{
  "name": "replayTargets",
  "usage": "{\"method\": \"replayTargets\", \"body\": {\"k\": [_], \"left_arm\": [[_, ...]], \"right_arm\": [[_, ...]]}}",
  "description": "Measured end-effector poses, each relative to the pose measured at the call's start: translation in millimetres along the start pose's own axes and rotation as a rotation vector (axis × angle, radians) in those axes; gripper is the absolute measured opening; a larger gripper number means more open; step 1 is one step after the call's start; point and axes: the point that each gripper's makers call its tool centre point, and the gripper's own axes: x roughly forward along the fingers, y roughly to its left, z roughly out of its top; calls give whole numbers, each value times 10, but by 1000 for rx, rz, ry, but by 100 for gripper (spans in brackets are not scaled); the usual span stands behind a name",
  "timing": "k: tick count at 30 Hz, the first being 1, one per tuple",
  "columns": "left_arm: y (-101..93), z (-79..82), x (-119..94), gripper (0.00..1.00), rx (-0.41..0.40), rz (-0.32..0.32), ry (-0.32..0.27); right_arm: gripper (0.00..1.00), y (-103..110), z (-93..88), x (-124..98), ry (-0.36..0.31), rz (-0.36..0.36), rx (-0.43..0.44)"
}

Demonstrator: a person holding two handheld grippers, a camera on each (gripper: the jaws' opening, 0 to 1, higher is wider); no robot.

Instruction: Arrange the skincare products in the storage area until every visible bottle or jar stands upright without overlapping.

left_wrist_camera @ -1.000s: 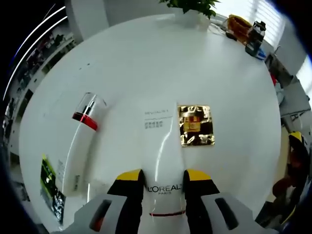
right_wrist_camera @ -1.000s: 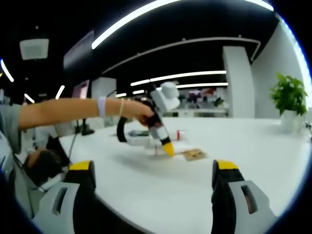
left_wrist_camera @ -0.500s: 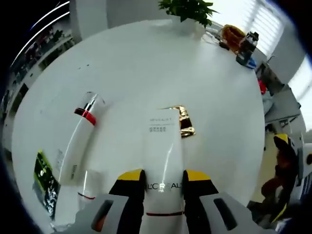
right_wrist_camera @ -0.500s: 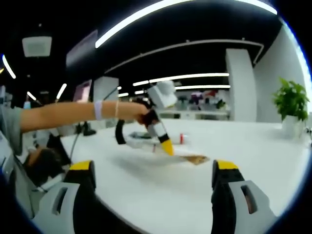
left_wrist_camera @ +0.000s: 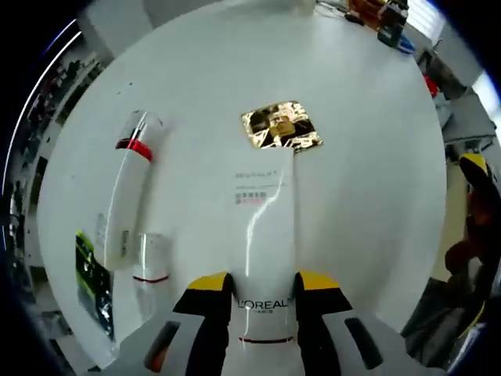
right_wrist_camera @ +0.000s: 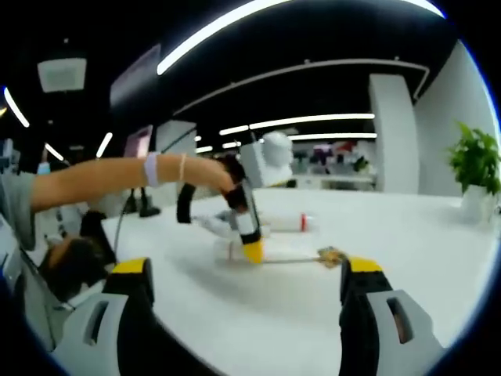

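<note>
My left gripper [left_wrist_camera: 264,291] is shut on a white L'Oreal tube [left_wrist_camera: 263,227], which points away from me over the round white table [left_wrist_camera: 368,157]. Just past the tube's far end lies a gold-topped jar [left_wrist_camera: 280,127]. To the left, a second white tube with a red band [left_wrist_camera: 125,196] lies flat beside a small white bottle [left_wrist_camera: 149,265]. In the right gripper view a person's arm holds the left gripper [right_wrist_camera: 250,249] low over the table, with the held tube [right_wrist_camera: 286,251] nearly level and the gold jar [right_wrist_camera: 332,256] at its tip. My right gripper [right_wrist_camera: 246,291] is open and holds nothing.
A green and black packet [left_wrist_camera: 90,278] lies at the table's left edge. Bottles and clutter [left_wrist_camera: 387,17] sit at the far edge. A potted plant [right_wrist_camera: 473,160] stands at the right. White tabletop [right_wrist_camera: 258,321] stretches in front of the right gripper.
The left gripper has dropped lower and tipped more steeply, carrying the L'Oreal tube with it; the gold jar now shows beyond the tube's end. The right gripper has stayed open and still.
</note>
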Motion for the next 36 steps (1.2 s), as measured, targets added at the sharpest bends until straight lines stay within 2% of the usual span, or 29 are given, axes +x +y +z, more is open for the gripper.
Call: {"method": "replayTargets", "body": {"k": [2,4,5,7,9,10,15,16,18,20,22,24,25,26,28,33,36], "left_arm": [[-32,-14,9,33,10,-19,15],[-39,-65,33,35,71,-20,54],[-42,-37,20,36,65,-9,39],[-53,-30,26,36,65,-6,52],[-54,-42,19,35,47,-3,69],[-66,-58,16,34,13,1,87],[-53,-42,7,30,-27,0,114],[-65,-38,-5,30,-44,-18,103],[-135,-22,-26,29,-60,-97,74],[-165,-3,-66,29,-79,-147,37],[-177,46,-112,28,-85,-175,-34],[-169,103,-173,28,-59,-163,-142],[-168,118,-191,28,-68,-159,-173],[-174,139,-228,28,-66,-159,-227],[-187,134,-267,28,-78,-173,-271],[-165,184,-392,28,-123,-190,-464],[-165,205,-493,28,-170,-230,-597]], "right_arm": [[98,3,-1,-13,2,-1,-4],[98,-16,-14,-27,7,-8,-8],[98,-23,-17,-31,7,-11,-7],[98,-38,-23,-36,3,-16,1],[98,-38,-24,-30,-1,-14,13],[97,-31,-26,-25,0,-11,16],[97,8,29,-47,6,-3,-4],[97,5,37,-52,5,-4,-7],[97,-22,48,-65,9,-9,-14],[97,-61,55,-71,7,-20,-15],[97,-98,52,-69,2,-30,-4],[97,-103,38,-66,-1,-34,7],[97,-100,26,-62,0,-35,13],[97,-91,14,-57,2,-34,17],[97,-58,1,-36,6,-30,17],[97,41,9,38,10,-12,4],[97,96,24,96,9,-4,4]]}}
